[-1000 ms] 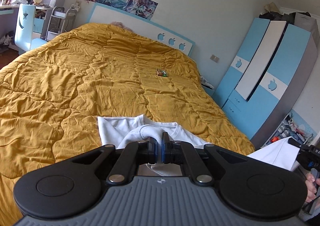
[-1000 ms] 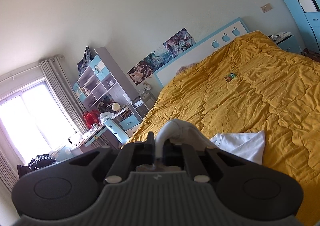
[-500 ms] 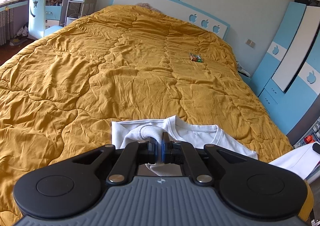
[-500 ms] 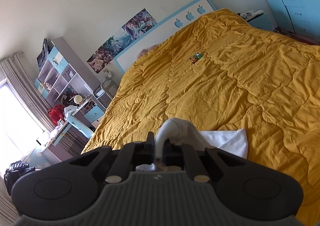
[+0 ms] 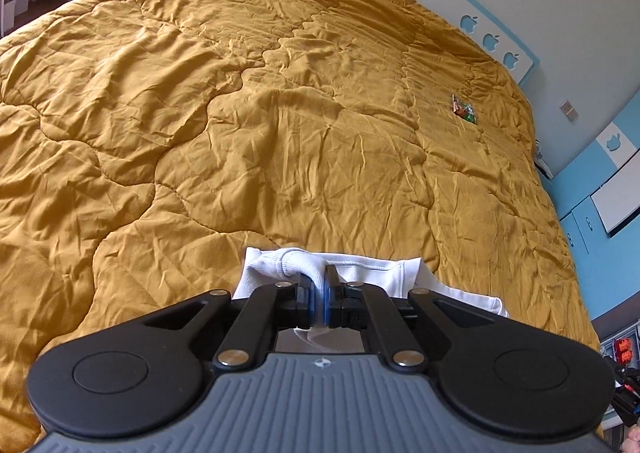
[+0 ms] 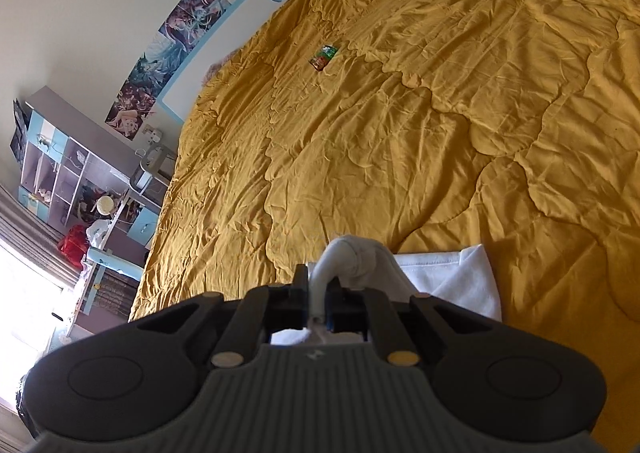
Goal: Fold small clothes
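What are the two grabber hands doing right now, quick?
Left gripper: closed, pinching a bunched edge of the white shirt.
Right gripper: closed, pinching another bunched edge of the same white shirt.

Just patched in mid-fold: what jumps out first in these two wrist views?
The mustard-yellow quilt fills nearly everything. At its near edge, the left gripper and right gripper are each shut on a bunched fold of the white garment. A small colourful packet lies alone far up the bed, toward the apple-cutout headboard.
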